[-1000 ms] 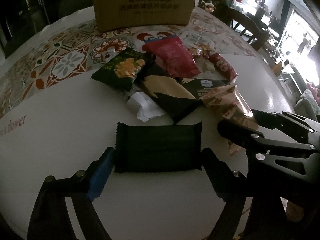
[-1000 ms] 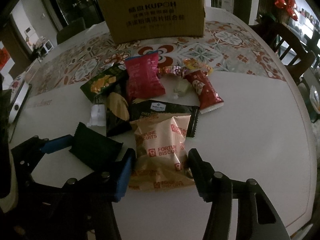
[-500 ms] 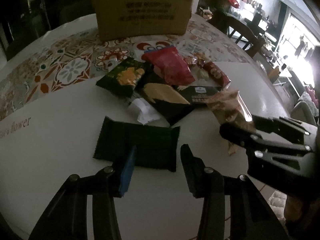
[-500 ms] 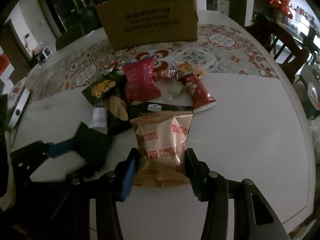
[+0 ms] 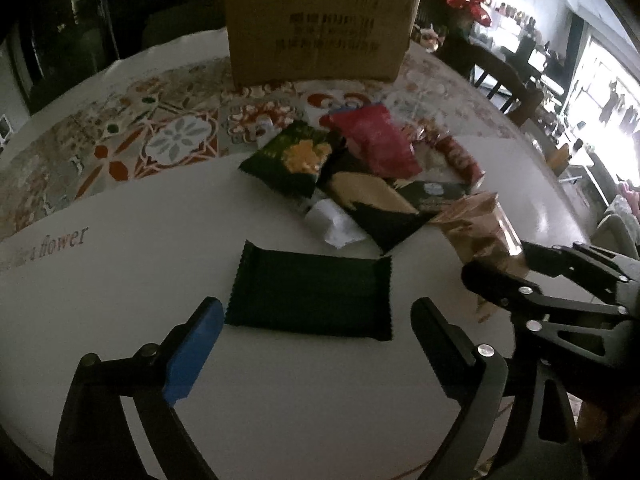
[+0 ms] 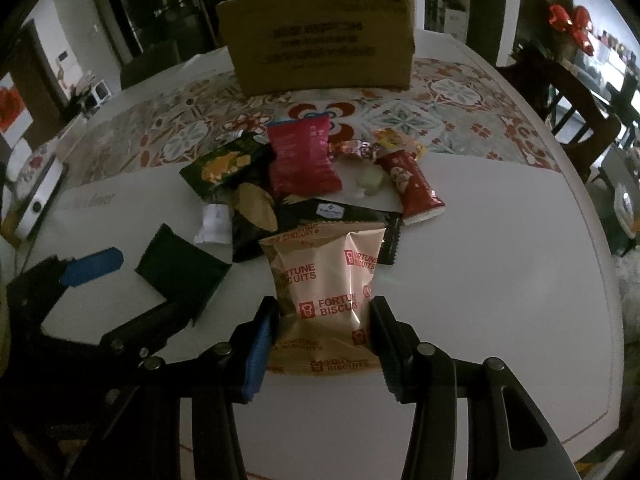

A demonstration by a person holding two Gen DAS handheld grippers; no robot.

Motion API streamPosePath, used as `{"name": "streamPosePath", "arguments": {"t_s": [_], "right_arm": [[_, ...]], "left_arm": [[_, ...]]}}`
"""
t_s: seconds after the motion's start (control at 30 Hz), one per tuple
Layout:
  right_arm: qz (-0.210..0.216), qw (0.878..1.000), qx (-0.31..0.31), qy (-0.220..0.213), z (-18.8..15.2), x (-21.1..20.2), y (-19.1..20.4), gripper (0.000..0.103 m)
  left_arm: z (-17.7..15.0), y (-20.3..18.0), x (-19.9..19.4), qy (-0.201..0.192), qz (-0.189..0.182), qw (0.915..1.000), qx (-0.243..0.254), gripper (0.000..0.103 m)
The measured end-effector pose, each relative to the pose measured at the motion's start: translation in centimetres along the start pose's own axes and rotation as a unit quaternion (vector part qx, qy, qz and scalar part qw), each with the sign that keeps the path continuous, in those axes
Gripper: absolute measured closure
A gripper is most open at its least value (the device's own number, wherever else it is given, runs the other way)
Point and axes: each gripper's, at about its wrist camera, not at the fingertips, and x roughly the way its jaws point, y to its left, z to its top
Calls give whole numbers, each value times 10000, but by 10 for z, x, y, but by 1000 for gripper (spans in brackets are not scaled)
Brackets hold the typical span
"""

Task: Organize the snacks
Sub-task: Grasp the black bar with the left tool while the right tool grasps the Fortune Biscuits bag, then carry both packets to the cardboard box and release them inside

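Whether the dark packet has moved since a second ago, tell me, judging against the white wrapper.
Yes. In the left wrist view, the dark packet has slid a little to the left and turned slightly, measured against the white wrapper, which has stayed put.

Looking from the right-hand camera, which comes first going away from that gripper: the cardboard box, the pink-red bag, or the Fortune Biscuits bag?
1. Fortune Biscuits bag: clamped between the right gripper's fingers, at the table's near edge.
2. Pink-red bag: mid-table in the snack pile, slightly left.
3. Cardboard box: standing at the far side on the patterned runner.
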Motion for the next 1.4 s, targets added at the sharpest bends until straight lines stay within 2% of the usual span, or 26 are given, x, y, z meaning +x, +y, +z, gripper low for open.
{"name": "streamPosePath", "arguments": {"t_s": [0.17, 0.47, 0.7, 0.77, 0.83, 0.97, 1.1, 1.13, 1.4], "right_arm": [[-55, 9999, 37, 79, 2, 5, -3, 55], [-180, 9997, 72, 141, 4, 8, -5, 55], [-240, 9996, 56, 165, 5, 10, -4, 55], [-240, 9996, 56, 164, 5, 10, -4, 55], [-240, 9996, 54, 163, 4, 10, -4, 55], [-157, 9997, 0, 169, 5, 10, -1, 55], [-110, 9998, 16, 170, 3, 9, -1, 55], [-94, 9998, 32, 158, 3, 8, -2, 55], [-88, 9999, 70, -69, 0, -5, -3, 55]], "left_arm": [[3, 0, 8, 20, 204, 9995, 232, 2], [7, 3, 20, 145, -80, 9995, 255, 1], [6, 5, 24, 190, -161, 9996, 148, 2], [5, 5, 24, 153, -173, 9996, 135, 4], [6, 5, 23, 96, -104, 9998, 135, 11], [5, 6, 20, 19, -149, 9998, 127, 20], [4, 3, 17, -22, -218, 9997, 147, 22], [4, 2, 14, -69, -216, 9996, 181, 27], [1, -4, -6, -299, -184, 9991, 252, 30]]}}
